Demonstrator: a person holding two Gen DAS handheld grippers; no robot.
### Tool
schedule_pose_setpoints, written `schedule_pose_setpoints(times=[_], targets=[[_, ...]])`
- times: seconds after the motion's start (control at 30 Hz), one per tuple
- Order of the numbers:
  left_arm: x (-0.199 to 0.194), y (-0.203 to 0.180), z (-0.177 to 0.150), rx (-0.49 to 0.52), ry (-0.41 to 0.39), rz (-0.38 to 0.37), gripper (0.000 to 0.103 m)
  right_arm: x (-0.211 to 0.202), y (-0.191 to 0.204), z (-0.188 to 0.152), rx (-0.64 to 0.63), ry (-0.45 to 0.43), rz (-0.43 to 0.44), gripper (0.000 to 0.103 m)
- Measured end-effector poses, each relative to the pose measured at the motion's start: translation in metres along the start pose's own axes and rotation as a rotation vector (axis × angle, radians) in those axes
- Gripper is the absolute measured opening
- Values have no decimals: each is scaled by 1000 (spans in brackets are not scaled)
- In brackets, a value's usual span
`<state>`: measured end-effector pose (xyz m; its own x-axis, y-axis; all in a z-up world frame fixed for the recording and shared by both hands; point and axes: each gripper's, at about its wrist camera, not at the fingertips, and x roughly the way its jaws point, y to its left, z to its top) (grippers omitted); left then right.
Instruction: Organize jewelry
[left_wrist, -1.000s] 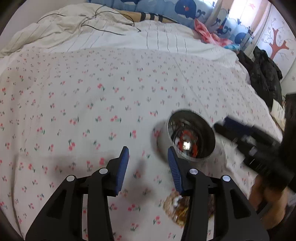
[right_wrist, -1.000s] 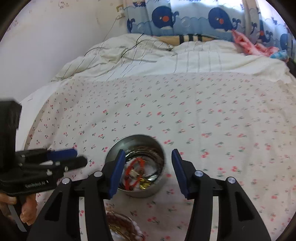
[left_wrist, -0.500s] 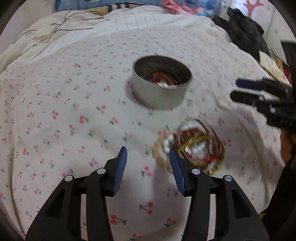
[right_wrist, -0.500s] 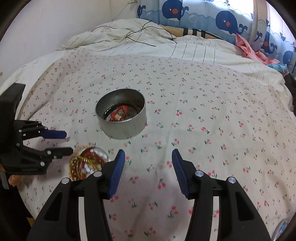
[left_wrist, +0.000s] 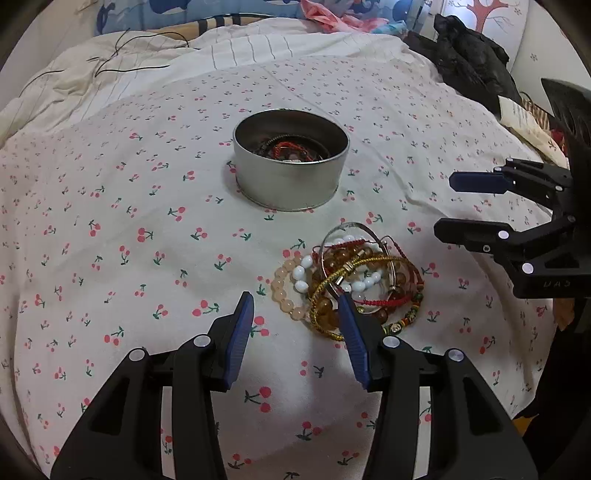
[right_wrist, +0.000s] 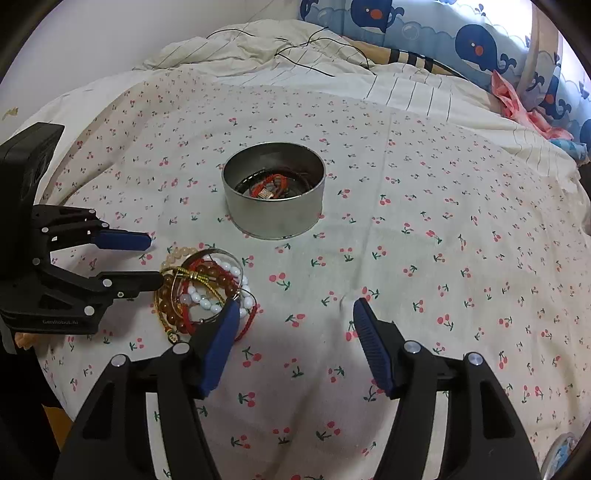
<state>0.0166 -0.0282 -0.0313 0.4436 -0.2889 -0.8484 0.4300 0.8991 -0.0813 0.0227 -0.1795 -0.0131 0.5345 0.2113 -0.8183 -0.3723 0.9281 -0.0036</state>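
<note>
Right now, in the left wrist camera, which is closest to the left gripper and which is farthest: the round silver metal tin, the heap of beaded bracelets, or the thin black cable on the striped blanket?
From the left gripper:
1. Heap of beaded bracelets, just ahead, by its right finger.
2. Round silver metal tin, farther up the cherry-print sheet.
3. Thin black cable, far back left on the striped blanket.
</note>
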Motion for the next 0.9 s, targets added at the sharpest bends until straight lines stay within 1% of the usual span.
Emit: schedule_pose_setpoints(times=[0.1,0.2,0.5,0.53,0.57,0.6,0.63,0.67,0.7,0.8,0.9], targets=[[1,-3,0,0,-1,-19,45,1,1,-2,-5,3,-7,63],[3,-7,-1,12,2,-25,45,3,0,-2,5,8,-19,68],[7,-15,-4,41,17,-55,45,2,-1,-3,5,7,-18,70],[8,-15,-5,41,22,-64,43,2,-1,-3,5,9,-18,70],[8,-16,-5,42,24,-70,38,3,-1,-3,6,10,-19,71],[8,-16,-5,42,32,-75,24,3,-1,-3,6,11,-21,71],[8,-16,-5,40,35,-80,18,3,-1,-4,6,11,-21,73],[6,-14,-4,34,35,-92,15,3,-1,-4,6,10,-23,73],[5,-13,-4,30,35,-95,7,3,-1,-4,5,10,-23,73],[1,-8,-4,13,29,-108,3,3,-1,-4,6,11,-24,74],[-3,-6,-4,0,23,-129,3,4,0,-5,5,16,-25,74]])
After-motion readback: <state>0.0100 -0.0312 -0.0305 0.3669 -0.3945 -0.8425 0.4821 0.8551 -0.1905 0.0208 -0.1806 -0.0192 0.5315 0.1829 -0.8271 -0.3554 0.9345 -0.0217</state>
